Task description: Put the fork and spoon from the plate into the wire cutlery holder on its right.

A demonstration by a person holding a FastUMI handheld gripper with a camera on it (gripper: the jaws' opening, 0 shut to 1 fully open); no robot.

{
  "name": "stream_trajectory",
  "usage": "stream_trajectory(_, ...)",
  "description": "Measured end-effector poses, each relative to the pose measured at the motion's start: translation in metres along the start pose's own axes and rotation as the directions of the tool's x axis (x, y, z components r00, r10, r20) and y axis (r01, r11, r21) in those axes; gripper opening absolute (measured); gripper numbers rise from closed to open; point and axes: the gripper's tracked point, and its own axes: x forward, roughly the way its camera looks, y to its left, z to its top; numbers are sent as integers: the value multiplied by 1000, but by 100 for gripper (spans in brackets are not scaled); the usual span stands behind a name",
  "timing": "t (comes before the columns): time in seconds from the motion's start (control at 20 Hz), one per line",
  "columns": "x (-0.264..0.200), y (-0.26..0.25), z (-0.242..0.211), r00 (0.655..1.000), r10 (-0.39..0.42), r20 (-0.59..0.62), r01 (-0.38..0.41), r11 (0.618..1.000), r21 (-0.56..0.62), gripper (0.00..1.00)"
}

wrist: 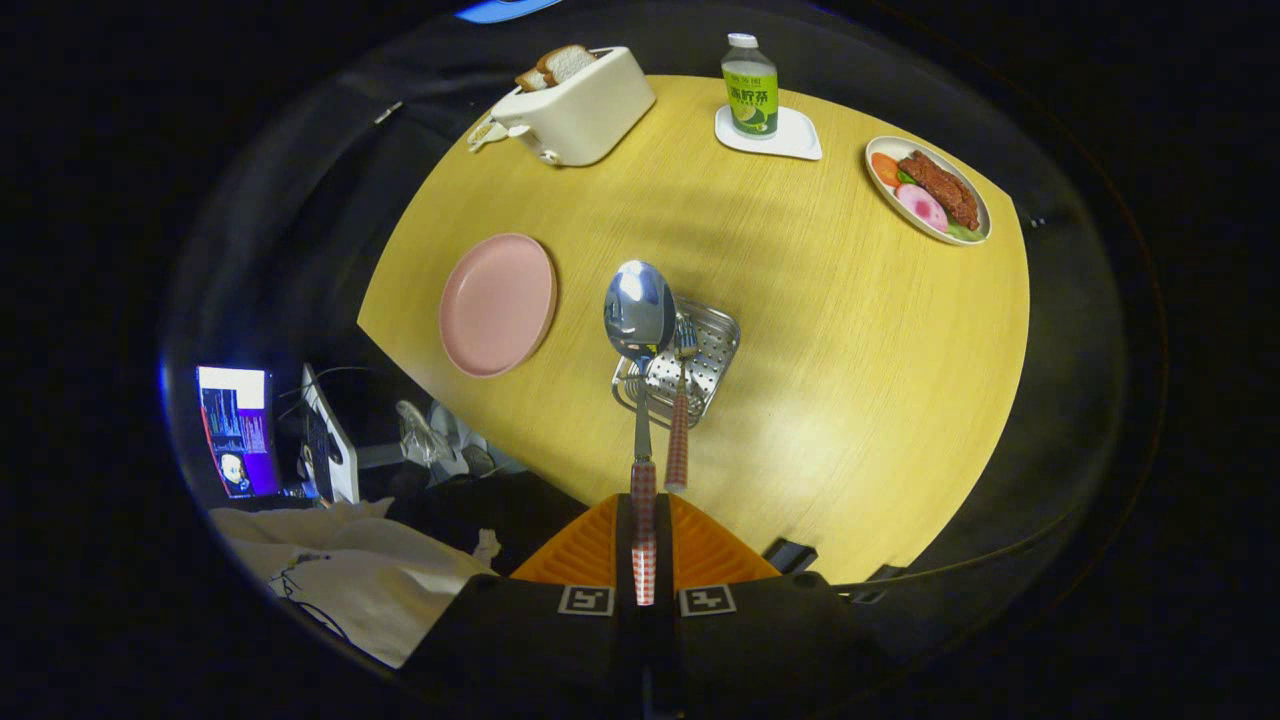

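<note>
While the gripper [643, 520] clamps both fingers on the checked handle of the spoon [640, 318], its bowl rises above the wire cutlery holder [690, 362] just ahead. The fork [680, 410] already stands in that holder, touching the spoon. The gripper looks steeply down on the round wooden table [850, 330]. Left lies the bare pink plate [497, 303]; beyond stand a toaster [575, 105], a bottle [750, 97] and a food plate [928, 190].

Cutlery holder [680, 362] stands right of plate [497, 303].
</note>
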Motion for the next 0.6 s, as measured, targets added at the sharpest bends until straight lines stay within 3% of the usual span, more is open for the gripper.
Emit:
stream_trajectory(0.25,15,-15,-9,980,-4,-199,-5,999,-45,9)
stream_trajectory(0.6,33,-25,1,933,29,-358,-19,999,29,9)
